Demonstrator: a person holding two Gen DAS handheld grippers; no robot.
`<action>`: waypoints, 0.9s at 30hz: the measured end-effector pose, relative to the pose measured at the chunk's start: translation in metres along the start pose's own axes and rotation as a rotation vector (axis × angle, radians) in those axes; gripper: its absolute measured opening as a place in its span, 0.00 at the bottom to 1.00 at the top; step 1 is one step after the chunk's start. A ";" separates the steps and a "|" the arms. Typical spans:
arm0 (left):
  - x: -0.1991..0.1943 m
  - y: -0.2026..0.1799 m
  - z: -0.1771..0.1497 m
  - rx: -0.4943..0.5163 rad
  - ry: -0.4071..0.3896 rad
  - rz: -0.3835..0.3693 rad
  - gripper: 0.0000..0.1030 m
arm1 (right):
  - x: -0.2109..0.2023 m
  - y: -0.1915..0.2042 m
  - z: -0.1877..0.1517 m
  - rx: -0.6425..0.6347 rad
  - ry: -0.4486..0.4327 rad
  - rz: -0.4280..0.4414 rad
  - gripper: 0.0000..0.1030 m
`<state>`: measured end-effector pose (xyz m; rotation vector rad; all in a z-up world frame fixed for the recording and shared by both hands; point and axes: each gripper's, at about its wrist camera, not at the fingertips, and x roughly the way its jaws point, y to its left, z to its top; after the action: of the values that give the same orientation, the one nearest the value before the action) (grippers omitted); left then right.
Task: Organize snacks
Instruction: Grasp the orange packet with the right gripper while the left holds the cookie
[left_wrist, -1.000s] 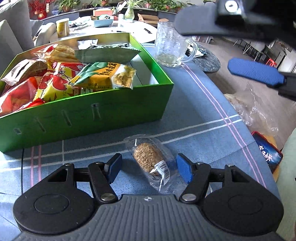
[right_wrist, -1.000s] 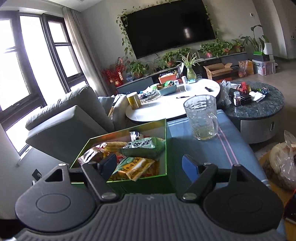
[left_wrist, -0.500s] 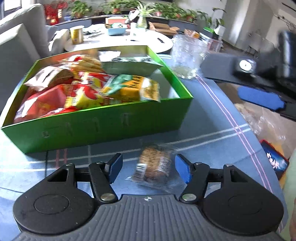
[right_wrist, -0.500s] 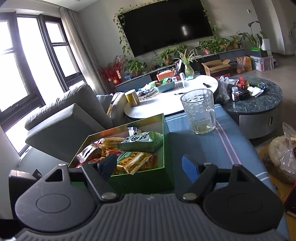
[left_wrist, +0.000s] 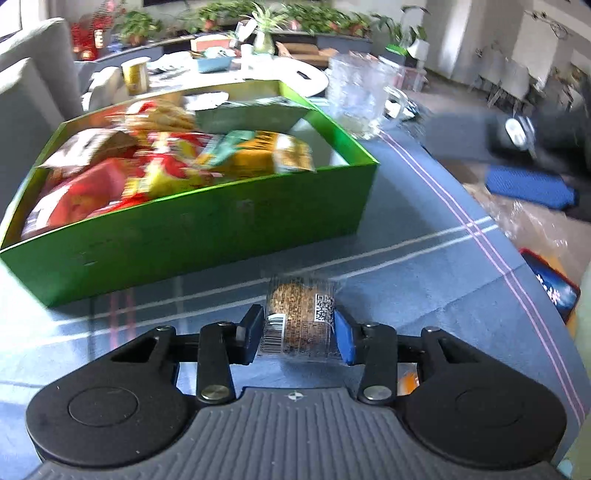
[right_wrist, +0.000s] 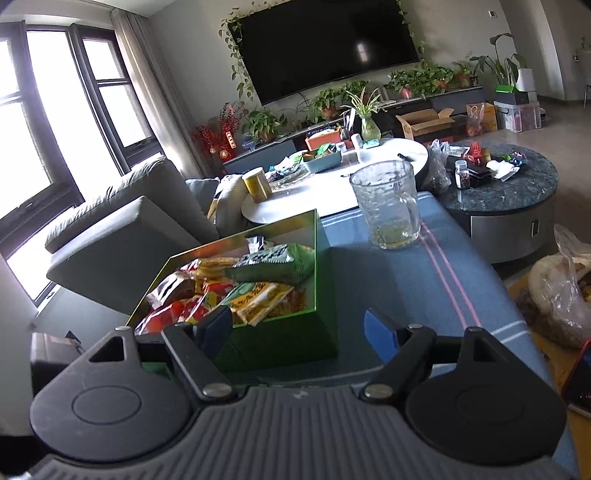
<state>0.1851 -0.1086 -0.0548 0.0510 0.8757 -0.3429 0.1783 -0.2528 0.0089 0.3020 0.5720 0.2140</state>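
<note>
Blue-clothed table (left_wrist: 424, 236) carried a green box (left_wrist: 207, 229) at eleven o'clock; the left tool (left_wrist: 299, 332) was closing on a wrapped cake (left_wrist: 299, 317), best lifted clear of the rim. The right tool (right_wrist: 299, 328) hung open.

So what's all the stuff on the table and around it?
box: one, green, on the blue tablecloth, open.
snack packets: several, red, yellow and green, piled in the box.
wrapped snack: one, brown in clear wrap, in front of the box.
glass mug: one, clear, behind the box.
tablecloth: one, blue with stripes.
tin: one, gold, on the white round table.
TV: one, black, on the wall.
left gripper: jaws closing, pressing the wrapped snack.
right gripper: jaws open, empty, near the box.
</note>
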 end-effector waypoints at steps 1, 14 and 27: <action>-0.005 0.004 -0.002 -0.009 -0.013 0.007 0.37 | -0.002 0.001 -0.002 -0.003 0.004 0.000 0.96; -0.051 0.040 -0.024 -0.106 -0.091 0.031 0.39 | -0.015 0.007 -0.049 -0.061 0.134 -0.047 0.98; -0.043 0.044 -0.035 -0.130 -0.076 0.037 0.57 | -0.008 0.019 -0.091 -0.094 0.289 -0.077 1.00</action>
<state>0.1482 -0.0486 -0.0486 -0.0660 0.8192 -0.2513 0.1188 -0.2173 -0.0535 0.1574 0.8554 0.2107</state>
